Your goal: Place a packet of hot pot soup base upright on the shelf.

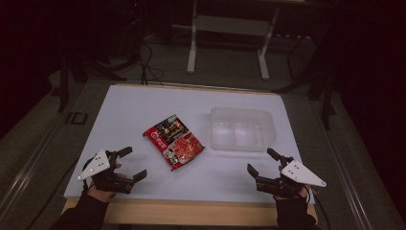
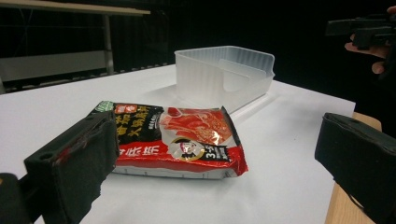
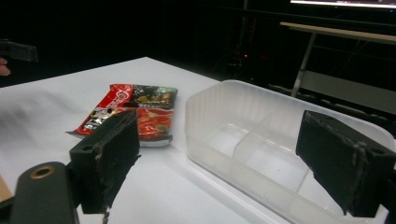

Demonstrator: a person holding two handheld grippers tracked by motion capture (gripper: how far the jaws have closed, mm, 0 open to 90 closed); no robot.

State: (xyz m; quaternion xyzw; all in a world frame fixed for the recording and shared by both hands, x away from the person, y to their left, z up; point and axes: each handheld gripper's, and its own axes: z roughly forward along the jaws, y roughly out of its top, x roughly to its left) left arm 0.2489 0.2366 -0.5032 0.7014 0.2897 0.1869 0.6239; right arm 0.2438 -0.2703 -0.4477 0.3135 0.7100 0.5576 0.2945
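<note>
A red and black food packet [image 1: 174, 142] lies flat in the middle of the white table [image 1: 143, 105]. Right of it stands a clear plastic container [image 1: 241, 128] with a divider inside, nothing in it. My left gripper [image 1: 135, 164] rests open near the front left edge, its jaws pointing toward the packet [image 2: 177, 140], nothing between them. My right gripper [image 1: 261, 161] is open near the front right edge, just in front of the container [image 3: 275, 154], jaws apart and holding nothing. The packet [image 3: 133, 112] shows past its left jaw.
The table's wooden front edge [image 1: 191, 213] runs between my two hands. Beyond the far edge stand a white frame stand [image 1: 230, 43] and cables on a dark floor. The other gripper [image 2: 369, 30] shows far off at the top right of the left gripper view.
</note>
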